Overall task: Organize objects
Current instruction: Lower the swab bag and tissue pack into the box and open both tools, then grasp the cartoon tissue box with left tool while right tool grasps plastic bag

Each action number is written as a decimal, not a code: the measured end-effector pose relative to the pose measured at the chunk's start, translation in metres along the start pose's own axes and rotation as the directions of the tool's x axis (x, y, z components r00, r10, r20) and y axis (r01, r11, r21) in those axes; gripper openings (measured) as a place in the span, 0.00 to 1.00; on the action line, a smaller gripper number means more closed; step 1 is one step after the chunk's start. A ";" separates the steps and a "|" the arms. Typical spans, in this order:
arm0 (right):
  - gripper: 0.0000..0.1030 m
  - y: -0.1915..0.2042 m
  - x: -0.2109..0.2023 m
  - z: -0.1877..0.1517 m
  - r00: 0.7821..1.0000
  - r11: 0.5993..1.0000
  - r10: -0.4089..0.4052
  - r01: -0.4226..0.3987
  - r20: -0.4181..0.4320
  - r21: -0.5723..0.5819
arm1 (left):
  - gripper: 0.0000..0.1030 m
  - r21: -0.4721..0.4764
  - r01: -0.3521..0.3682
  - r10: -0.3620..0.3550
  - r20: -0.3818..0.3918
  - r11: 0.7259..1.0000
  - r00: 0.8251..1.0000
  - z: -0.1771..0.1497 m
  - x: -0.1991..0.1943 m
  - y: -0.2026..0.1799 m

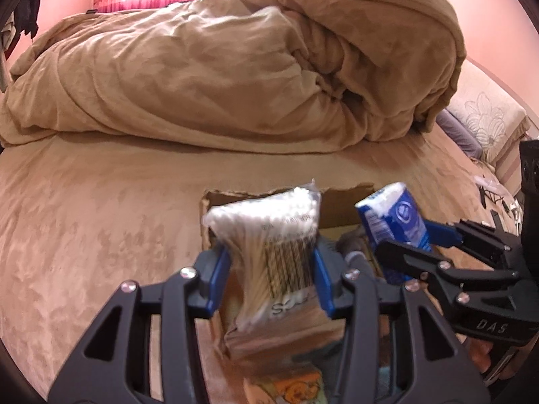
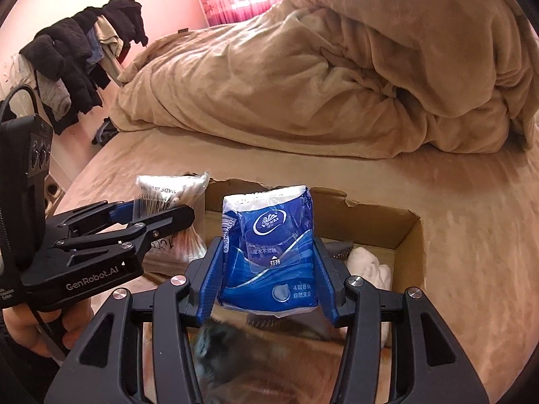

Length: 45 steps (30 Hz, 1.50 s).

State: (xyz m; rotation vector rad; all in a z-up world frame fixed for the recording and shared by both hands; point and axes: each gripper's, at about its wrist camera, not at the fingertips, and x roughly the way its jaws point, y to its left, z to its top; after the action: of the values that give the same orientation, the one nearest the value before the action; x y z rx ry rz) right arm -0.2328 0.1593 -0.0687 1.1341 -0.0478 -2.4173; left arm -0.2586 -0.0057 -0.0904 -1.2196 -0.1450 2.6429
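Note:
My left gripper is shut on a clear bag of cotton swabs and holds it above an open cardboard box on the bed. My right gripper is shut on a blue tissue pack and holds it above the same box. In the left wrist view the tissue pack and right gripper are to the right. In the right wrist view the swab bag and left gripper are to the left. The box holds a white cloth and a grey item.
A bunched tan blanket lies across the far side of the bed. A flowered pillow is at the right. Dark clothes hang on a rack by the far left wall. Small items lie on the bed at the right.

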 end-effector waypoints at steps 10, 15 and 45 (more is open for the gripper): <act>0.52 -0.016 0.038 -0.001 0.999 0.998 0.006 -0.003 -0.051 0.062 | 0.68 0.003 0.007 -0.007 -0.008 1.000 1.000 0.001 0.004 0.005; 0.52 -0.009 0.037 0.002 0.999 0.998 0.016 -0.013 -0.049 0.063 | 0.74 0.000 -0.016 0.016 0.028 1.000 0.999 -0.006 -0.025 0.007; 0.73 0.028 -0.105 -0.038 0.995 0.997 -0.080 0.079 0.065 0.004 | 0.89 -0.086 -0.002 0.014 0.137 0.996 0.990 -0.059 -0.168 -0.013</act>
State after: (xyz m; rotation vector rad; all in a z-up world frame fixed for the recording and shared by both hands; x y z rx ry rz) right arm -0.1363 0.1856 -0.0116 1.0773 -0.0256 -2.5243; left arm -0.1056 -0.0351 -0.0025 -1.0641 -0.2804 2.7537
